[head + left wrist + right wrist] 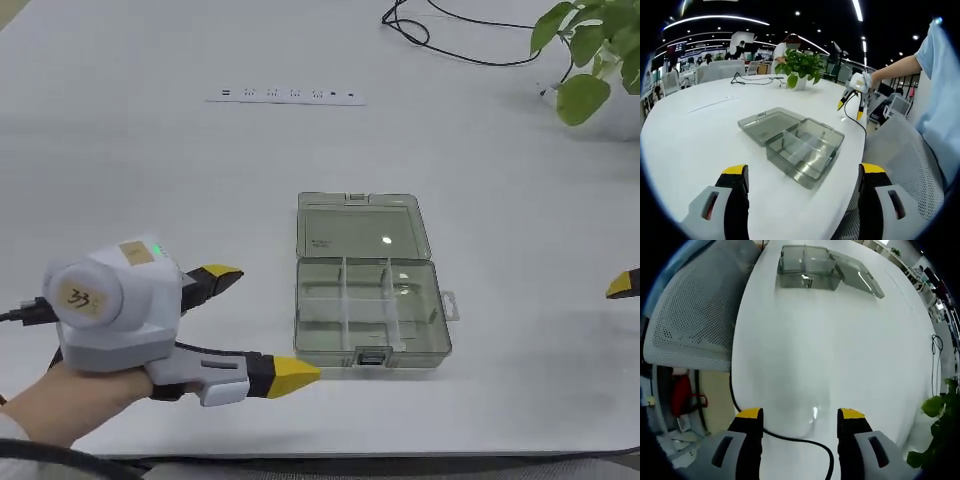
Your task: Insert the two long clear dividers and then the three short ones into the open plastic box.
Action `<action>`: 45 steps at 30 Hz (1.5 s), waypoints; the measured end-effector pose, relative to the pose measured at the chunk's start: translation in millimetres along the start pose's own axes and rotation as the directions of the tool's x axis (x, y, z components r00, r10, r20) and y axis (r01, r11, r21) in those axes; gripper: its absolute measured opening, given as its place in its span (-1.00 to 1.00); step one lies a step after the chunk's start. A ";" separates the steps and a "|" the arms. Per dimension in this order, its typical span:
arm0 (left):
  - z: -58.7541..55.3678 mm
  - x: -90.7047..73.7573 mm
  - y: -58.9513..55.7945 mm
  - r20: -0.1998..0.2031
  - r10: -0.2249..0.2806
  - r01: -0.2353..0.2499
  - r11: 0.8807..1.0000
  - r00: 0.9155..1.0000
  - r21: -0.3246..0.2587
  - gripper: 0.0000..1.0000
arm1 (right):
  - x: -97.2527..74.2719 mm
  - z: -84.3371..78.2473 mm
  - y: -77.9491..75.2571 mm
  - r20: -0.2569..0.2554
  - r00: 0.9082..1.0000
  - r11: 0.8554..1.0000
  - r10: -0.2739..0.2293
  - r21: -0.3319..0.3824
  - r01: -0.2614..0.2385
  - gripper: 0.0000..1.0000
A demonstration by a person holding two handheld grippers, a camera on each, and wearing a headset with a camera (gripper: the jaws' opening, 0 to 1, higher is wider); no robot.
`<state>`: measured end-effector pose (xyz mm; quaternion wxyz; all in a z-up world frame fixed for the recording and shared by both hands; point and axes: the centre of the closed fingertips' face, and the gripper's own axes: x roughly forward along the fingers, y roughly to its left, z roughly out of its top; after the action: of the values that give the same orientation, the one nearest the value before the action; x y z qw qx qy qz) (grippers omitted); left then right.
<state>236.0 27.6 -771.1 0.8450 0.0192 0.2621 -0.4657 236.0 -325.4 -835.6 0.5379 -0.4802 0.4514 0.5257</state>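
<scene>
In the head view, my left gripper (265,322) hovers beside the open plastic box (350,225), jaws spread and empty. Clear dividers (345,300) stand inside it. In the left gripper view, I see the right gripper (849,111) well beyond the box. In the right gripper view, my jaws are released and empty, with the box far ahead.

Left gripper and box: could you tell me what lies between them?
Only bare table lies between the left gripper and the box, as the head view shows.

open-plan office: white desk (690,130), mesh chair (690,315), potted plant (800,67), ceiling strip lights (715,19), power strip (285,96)
</scene>
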 end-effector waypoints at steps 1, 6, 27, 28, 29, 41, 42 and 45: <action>-0.7 -0.3 0.1 -0.001 0.001 -0.001 1.000 1.000 -0.002 0.85 | 0.8 0.9 -0.3 -0.009 1.000 0.999 0.001 -0.032 -0.002 0.17; -3.2 -0.6 0.6 -0.004 0.010 -0.010 1.000 1.000 -0.014 0.85 | 6.0 2.9 -0.4 -0.055 0.998 0.990 0.018 -0.141 -0.026 0.03; -5.4 -2.1 2.7 -0.015 0.013 -0.014 1.000 1.000 -0.027 0.85 | 14.8 -4.0 -2.4 -0.134 0.989 0.943 0.066 -0.315 -0.105 -0.30; -5.4 -1.9 3.2 -0.016 0.014 -0.015 1.000 1.000 -0.027 0.85 | 15.1 -4.3 -3.0 -0.130 0.989 0.946 0.064 -0.308 -0.102 -0.31; -5.3 -1.7 3.4 -0.015 0.014 -0.015 0.999 1.000 -0.028 0.85 | 15.0 -4.4 -2.9 -0.128 0.990 0.947 0.065 -0.305 -0.102 -0.31; -7.7 2.6 1.0 -0.021 0.000 0.000 0.999 1.000 -0.034 0.84 | 13.2 7.5 -17.4 -0.013 1.000 1.000 0.011 -0.004 -0.011 -0.34; -7.5 2.7 1.1 -0.020 0.000 0.000 0.999 1.000 -0.034 0.84 | 13.4 6.7 -18.0 -0.017 1.000 1.000 0.006 0.020 -0.006 -0.36; -6.4 3.2 1.7 -0.017 0.001 -0.001 0.999 1.000 -0.034 0.84 | 13.0 5.0 -24.1 -0.031 0.999 0.996 -0.018 0.086 0.020 -0.44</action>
<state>236.1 27.8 -778.5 0.8432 0.0090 0.2770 -0.4606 260.6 -318.5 -846.8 0.5563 -0.4686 0.4773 0.4930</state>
